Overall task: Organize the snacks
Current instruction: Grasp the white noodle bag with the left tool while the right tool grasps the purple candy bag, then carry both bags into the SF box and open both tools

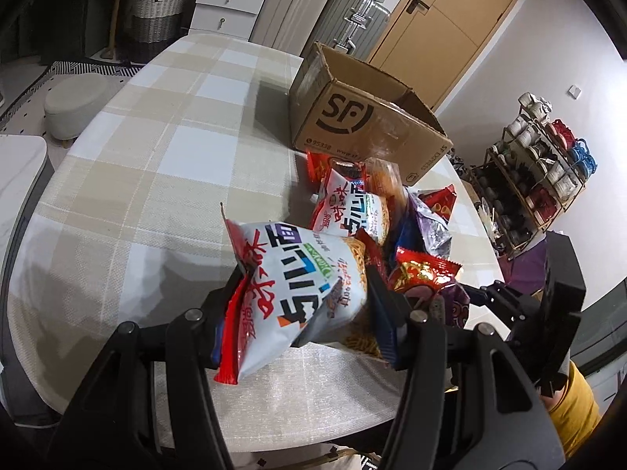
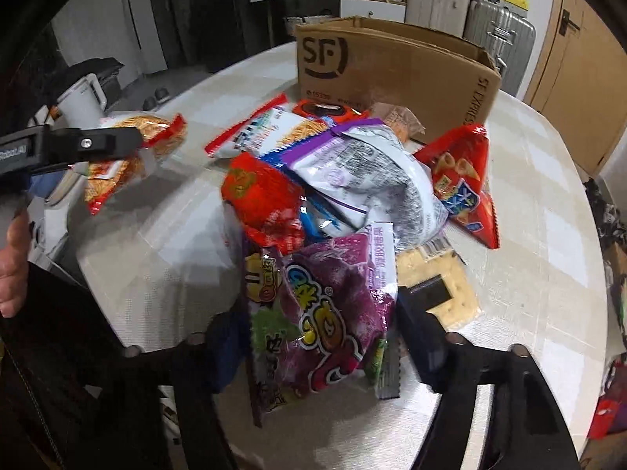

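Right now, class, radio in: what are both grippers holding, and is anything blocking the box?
Left gripper shut on white-and-red noodle snack bag. Right gripper shut on purple candy bag. Loose snack pile fronts open brown cardboard box.

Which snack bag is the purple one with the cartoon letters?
It is the purple bag pinched in the right gripper, nearest that camera. The bag in the left gripper is white and red, and the pile's others are mostly red or silver.

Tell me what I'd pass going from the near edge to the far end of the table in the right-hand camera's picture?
Purple snack bag held between the fingers → red wrapper → silver-and-purple bag → orange packet → SF cardboard box at the far end.
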### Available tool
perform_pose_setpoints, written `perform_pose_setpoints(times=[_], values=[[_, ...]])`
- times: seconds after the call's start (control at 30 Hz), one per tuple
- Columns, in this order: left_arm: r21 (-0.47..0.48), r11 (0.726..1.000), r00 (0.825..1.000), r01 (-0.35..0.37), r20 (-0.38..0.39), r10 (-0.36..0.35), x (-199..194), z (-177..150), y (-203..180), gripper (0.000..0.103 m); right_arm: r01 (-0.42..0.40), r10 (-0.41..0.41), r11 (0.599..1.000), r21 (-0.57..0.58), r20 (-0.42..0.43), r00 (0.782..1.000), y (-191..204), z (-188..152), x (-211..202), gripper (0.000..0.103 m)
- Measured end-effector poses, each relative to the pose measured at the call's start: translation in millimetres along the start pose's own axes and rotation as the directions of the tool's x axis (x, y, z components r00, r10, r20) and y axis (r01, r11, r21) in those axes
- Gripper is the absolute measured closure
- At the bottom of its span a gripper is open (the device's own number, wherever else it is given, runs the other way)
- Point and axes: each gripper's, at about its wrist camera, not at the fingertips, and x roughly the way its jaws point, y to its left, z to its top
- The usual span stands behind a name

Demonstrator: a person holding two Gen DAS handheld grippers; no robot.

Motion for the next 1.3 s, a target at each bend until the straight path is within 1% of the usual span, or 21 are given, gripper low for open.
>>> perform_pose_setpoints(times=[0.03,0.1,0.23,0.33,0.47,0.6,0.77,0.87,1.0,1.07,1.13,1.3], values=[[0.003,1.0,1.0,0.001,-0.002,-0.001,0.3,-0.1,-0.8,0.049,-0.009,0.009,1.0,0.005,0.009,1.0,0.2,0.0,-1.5,0.041],[0.002,1.0,1.0,0.001,-0.004,-0.001,0.9,0.2,-1.7,0.049,-0.032,0.031,0.999,0.02,0.032,0.999,-2.7,-1.4,-8.5,0.047],[0.005,1.0,1.0,-0.002,-0.003,0.002,1.2,0.5,-2.2,0.049,-0.058,0.055,0.996,0.064,0.045,0.997,-10.1,-4.7,-13.0,0.049],[0.007,1.0,1.0,-0.002,-0.005,0.002,3.0,0.5,-4.3,0.049,-0.076,0.071,0.995,0.072,0.066,0.995,-10.3,-5.7,-19.4,0.049],[0.006,1.0,1.0,-0.001,-0.001,0.001,2.9,0.5,-5.9,0.049,-0.119,0.109,0.987,0.11,0.093,0.99,-18.0,-10.1,-32.0,0.049],[0.011,1.0,1.0,0.004,0.013,-0.004,-0.1,0.5,-9.7,0.049,-0.164,0.143,0.974,0.154,0.135,0.98,-27.5,-12.7,-47.0,0.049],[0.009,1.0,0.999,0.016,0.037,-0.017,-11.6,3.7,-10.5,0.049,-0.222,0.181,0.952,0.209,0.197,0.964,-38.6,-12.4,-65.6,0.049],[0.03,1.0,0.998,0.0,0.068,-0.002,-22.1,11.8,-17.4,0.049,-0.25,0.194,0.941,0.23,0.237,0.952,-44.8,-6.7,-77.9,0.049],[0.092,0.994,0.989,-0.062,0.143,0.048,-40.2,30.6,-39.5,0.049,-0.274,0.202,0.933,0.234,0.289,0.936,-49.7,11.4,-97.3,0.049],[0.118,0.99,0.986,-0.078,0.159,0.058,-44.8,44.0,-52.6,0.049,-0.276,0.201,0.933,0.23,0.305,0.931,-52.2,25.7,-106.0,0.049],[0.13,0.986,0.98,-0.101,0.184,0.076,-49.6,58.8,-64.2,0.049,-0.278,0.197,0.933,0.228,0.323,0.926,-56.1,43.2,-114.4,0.049],[0.187,0.973,0.97,-0.135,0.228,0.09,-55.3,106.2,-95.9,0.049,-0.295,0.193,0.926,0.235,0.377,0.906,-72.1,92.5,-131.7,0.049]])
